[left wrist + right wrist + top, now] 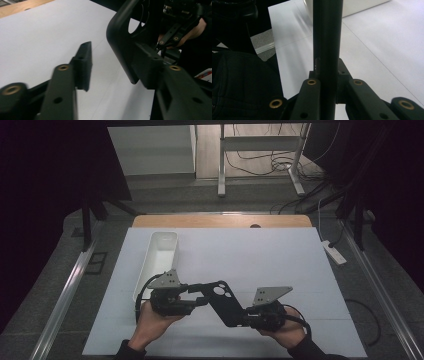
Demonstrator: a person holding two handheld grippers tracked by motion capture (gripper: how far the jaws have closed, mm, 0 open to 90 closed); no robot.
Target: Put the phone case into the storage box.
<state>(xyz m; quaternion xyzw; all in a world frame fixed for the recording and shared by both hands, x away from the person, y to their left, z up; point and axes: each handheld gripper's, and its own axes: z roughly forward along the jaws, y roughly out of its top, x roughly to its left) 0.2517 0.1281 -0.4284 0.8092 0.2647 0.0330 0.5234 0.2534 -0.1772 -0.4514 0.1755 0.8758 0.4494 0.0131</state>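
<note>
White paper covers the table point(280, 265), wood edge at the far side, dim room beyond. Right gripper point(250, 316) is clamped tight on the near end of a black phone case point(220, 301), held off the surface, apparently steadying it for a two-handed grip. Left gripper point(196, 299) has its jaws half-closed, one pad against the case's far-left end, the other apart; a white bin point(161, 251) waits far-left.
</note>
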